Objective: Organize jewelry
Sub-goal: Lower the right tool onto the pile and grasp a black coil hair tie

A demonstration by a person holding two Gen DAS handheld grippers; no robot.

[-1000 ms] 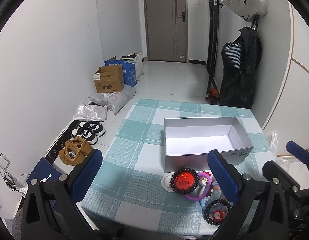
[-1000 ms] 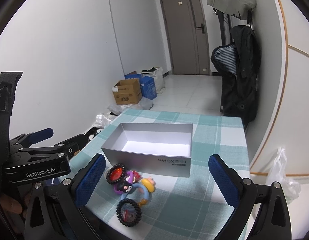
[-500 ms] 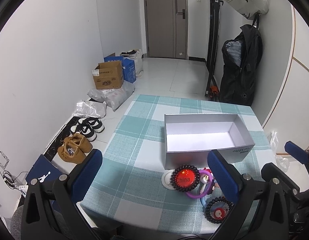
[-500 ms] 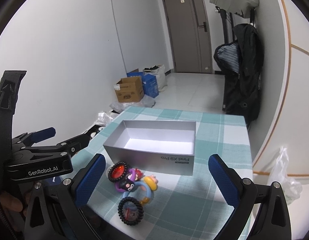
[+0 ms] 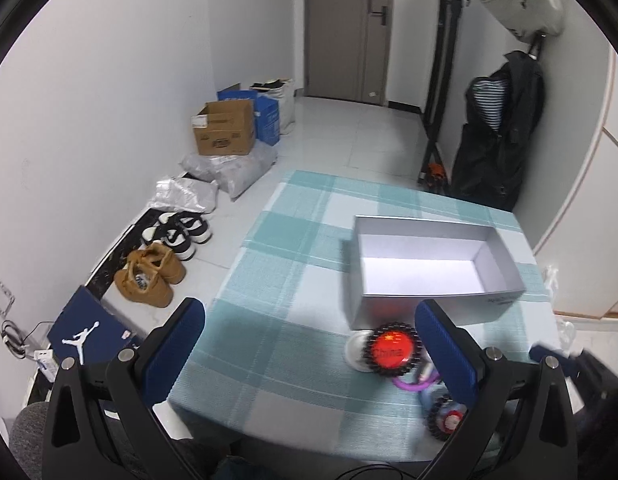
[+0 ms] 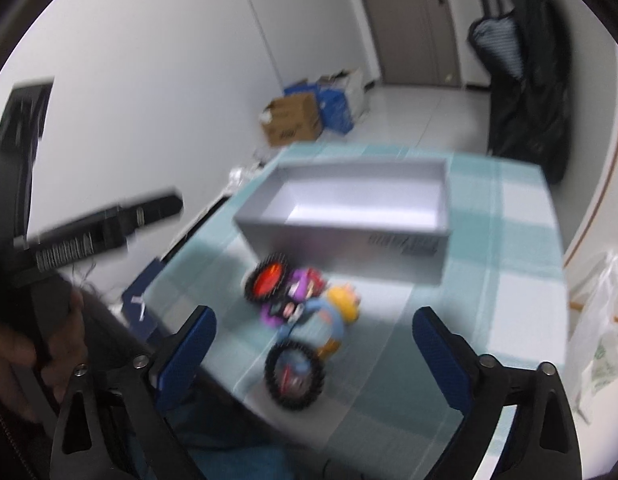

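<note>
An open silver box (image 5: 437,264) (image 6: 349,208) stands empty on the checked tablecloth (image 5: 293,280). In front of it lies a small pile of jewelry: a black beaded bracelet with a red disc (image 5: 391,350) (image 6: 269,278), a purple ring (image 5: 415,380) (image 6: 287,304), a blue ring with a yellow charm (image 6: 333,320) and a second black beaded bracelet (image 5: 447,420) (image 6: 295,376). My left gripper (image 5: 309,320) hovers open left of the pile, holding nothing. My right gripper (image 6: 315,320) hangs above the pile, its jaws closing, and the pads touch nothing. The right wrist view is blurred.
The table's near edge (image 5: 309,436) runs just under the pile. On the floor to the left are shoes (image 5: 153,276), grey parcels (image 5: 233,168) and a cardboard box (image 5: 225,130). A black coat (image 5: 497,136) hangs at the back right. A plastic bag (image 6: 601,340) is at the right.
The right gripper has dropped and tipped down toward the jewelry pile, which now looks larger and blurred. The left gripper's view has barely shifted.
</note>
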